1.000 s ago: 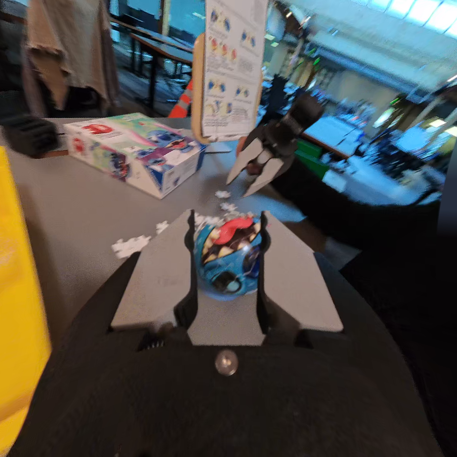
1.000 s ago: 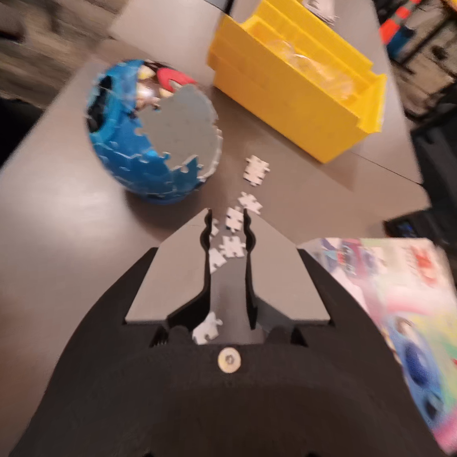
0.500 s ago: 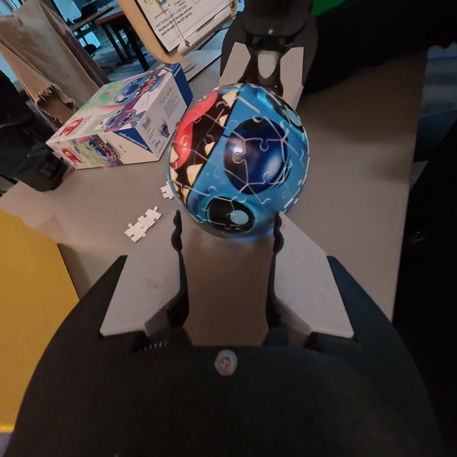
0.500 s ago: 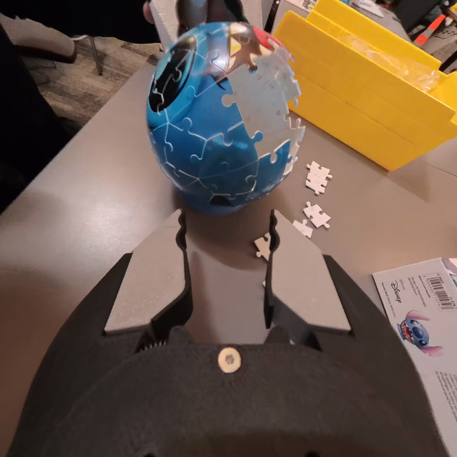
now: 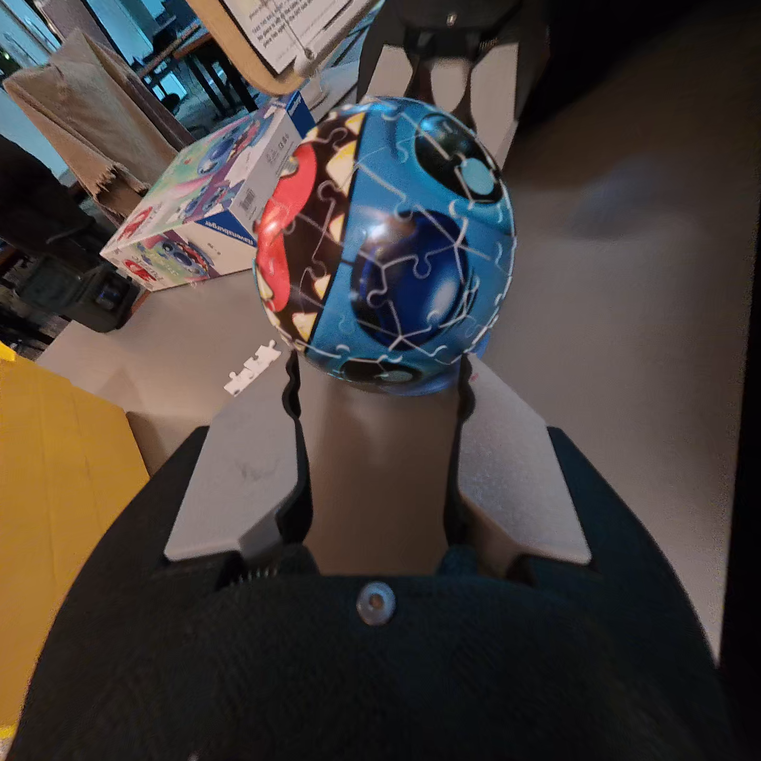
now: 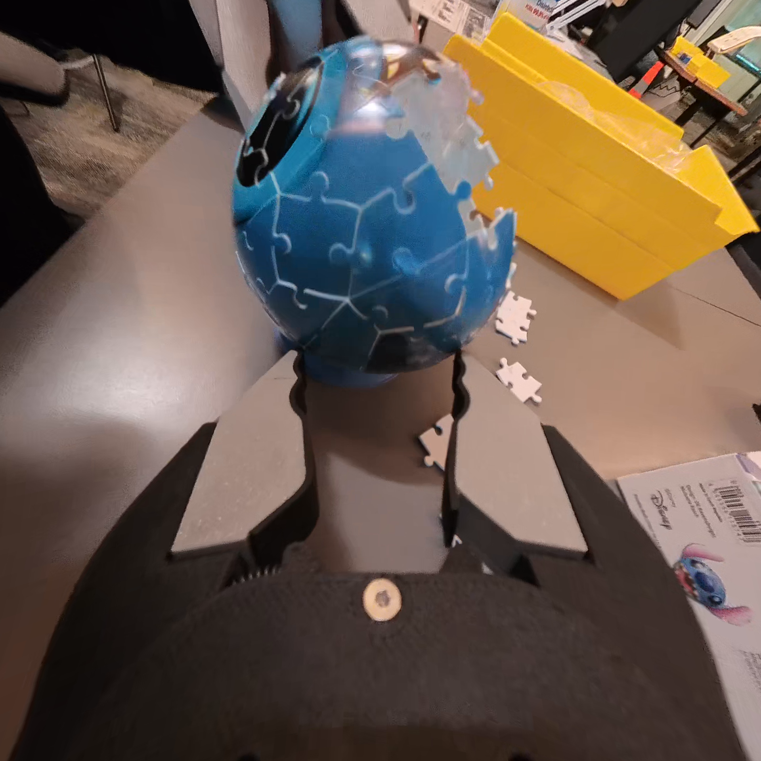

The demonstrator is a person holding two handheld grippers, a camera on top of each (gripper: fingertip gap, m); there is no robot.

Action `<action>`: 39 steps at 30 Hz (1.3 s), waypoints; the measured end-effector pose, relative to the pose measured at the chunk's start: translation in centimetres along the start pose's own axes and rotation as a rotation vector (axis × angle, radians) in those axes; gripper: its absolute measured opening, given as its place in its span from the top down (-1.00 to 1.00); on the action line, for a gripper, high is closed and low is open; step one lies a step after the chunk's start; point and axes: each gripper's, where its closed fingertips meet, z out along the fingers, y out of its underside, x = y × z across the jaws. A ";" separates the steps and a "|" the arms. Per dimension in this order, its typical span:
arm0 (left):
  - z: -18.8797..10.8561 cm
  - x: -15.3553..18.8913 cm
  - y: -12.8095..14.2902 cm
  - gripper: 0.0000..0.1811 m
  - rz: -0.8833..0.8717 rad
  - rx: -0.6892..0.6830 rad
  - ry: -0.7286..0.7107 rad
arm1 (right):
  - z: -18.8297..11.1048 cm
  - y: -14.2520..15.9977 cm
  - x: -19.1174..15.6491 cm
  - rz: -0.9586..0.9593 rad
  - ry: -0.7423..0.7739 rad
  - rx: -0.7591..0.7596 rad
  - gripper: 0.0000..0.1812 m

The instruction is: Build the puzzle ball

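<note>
The puzzle ball (image 5: 383,247) stands on the grey table (image 5: 617,288), blue with a red and black mouth side. In the right wrist view the ball (image 6: 354,255) shows a gap at its upper right with the pale inside (image 6: 444,123) visible. It rests on a small blue base (image 6: 350,376). My left gripper (image 5: 379,370) is open, its tips at the ball's lower edge. My right gripper (image 6: 375,364) is open on the opposite side, tips just under the ball. I cannot tell whether either touches it. Each gripper shows behind the ball in the other's view.
Loose white pieces (image 6: 514,317) lie right of the ball; two joined ones (image 5: 253,370) show in the left view. A yellow bin (image 6: 597,177) stands beyond them. The puzzle box (image 5: 206,214) and an instruction sheet on a stand (image 5: 280,37) are at the back left. Spacing between my two grippers at the tips: around 10 centimeters.
Both grippers have moved in close to the ball from opposite sides. The right gripper has left the loose pieces and opened wider.
</note>
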 end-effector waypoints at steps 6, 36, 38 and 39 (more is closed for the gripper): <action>0.1 -0.2 0.7 0.19 -0.067 0.021 0.032 | -0.2 -0.8 0.1 0.127 -0.032 0.036 0.22; -0.7 0.0 -0.3 0.14 -0.144 0.095 0.032 | 1.0 -0.4 0.2 0.077 -0.114 0.022 0.17; -1.1 0.2 -0.5 0.15 -0.161 0.096 0.052 | 1.0 -0.4 -0.4 0.131 -0.129 0.004 0.17; -1.3 0.3 -0.7 0.15 -0.162 0.100 0.052 | 1.0 -0.4 -0.7 0.157 -0.132 -0.002 0.17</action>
